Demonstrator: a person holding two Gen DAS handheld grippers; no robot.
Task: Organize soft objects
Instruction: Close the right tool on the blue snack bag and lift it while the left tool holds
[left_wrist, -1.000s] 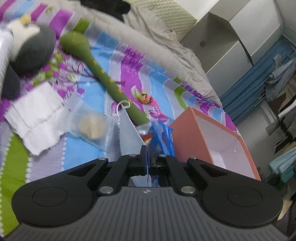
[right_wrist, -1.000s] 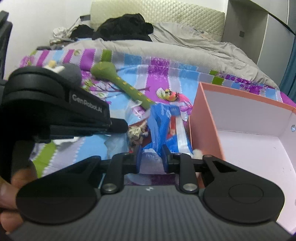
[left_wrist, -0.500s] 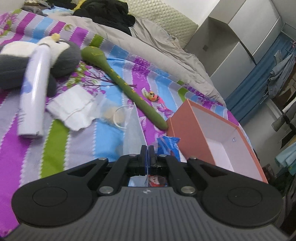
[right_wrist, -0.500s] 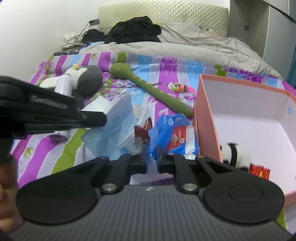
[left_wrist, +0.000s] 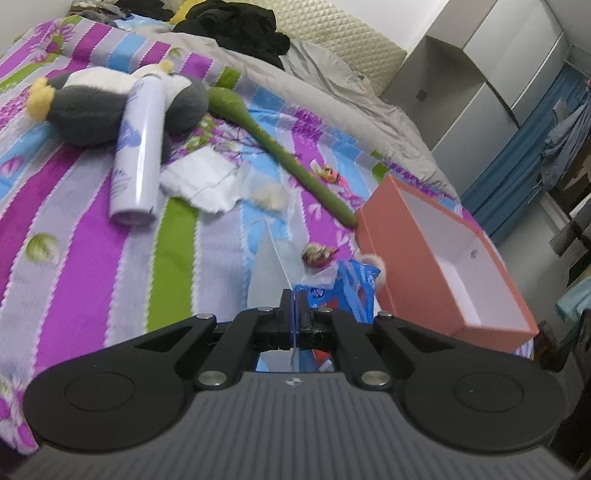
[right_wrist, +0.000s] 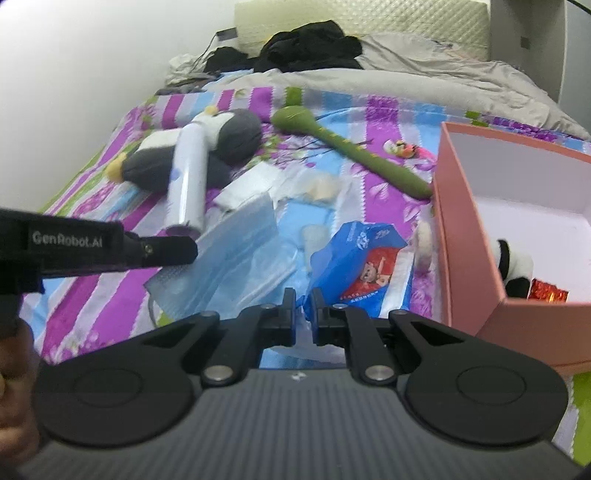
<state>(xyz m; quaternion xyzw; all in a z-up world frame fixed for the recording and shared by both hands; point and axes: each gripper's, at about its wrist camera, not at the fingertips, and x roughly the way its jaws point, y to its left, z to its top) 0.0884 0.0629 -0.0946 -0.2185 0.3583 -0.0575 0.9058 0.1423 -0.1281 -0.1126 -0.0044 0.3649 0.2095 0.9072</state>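
Observation:
My left gripper (left_wrist: 293, 306) is shut on the thin edge of a clear pack of blue face masks (right_wrist: 229, 251), which hangs from it above the striped blanket. From the right wrist view the left gripper (right_wrist: 184, 251) reaches in from the left. My right gripper (right_wrist: 303, 306) is shut on a corner of the blue tissue pack (right_wrist: 362, 258), also seen in the left wrist view (left_wrist: 347, 288). The pink box (right_wrist: 469, 229) stands open at the right with a panda plush (right_wrist: 513, 262) inside. A penguin plush (left_wrist: 92, 110) and a long green plush (left_wrist: 288, 158) lie farther up the bed.
A white spray can (left_wrist: 138, 147) leans on the penguin. White folded cloth (left_wrist: 203, 181), a small clear bag with a cream lump (left_wrist: 269, 195) and a foil sweet (left_wrist: 317, 254) lie mid-bed. Grey duvet and dark clothes fill the headboard end. A hand shows at lower left.
Both grippers have drawn back from the bed's clutter. The right jaws have closed on the tissue pack. The left gripper has carried the mask pack along with it.

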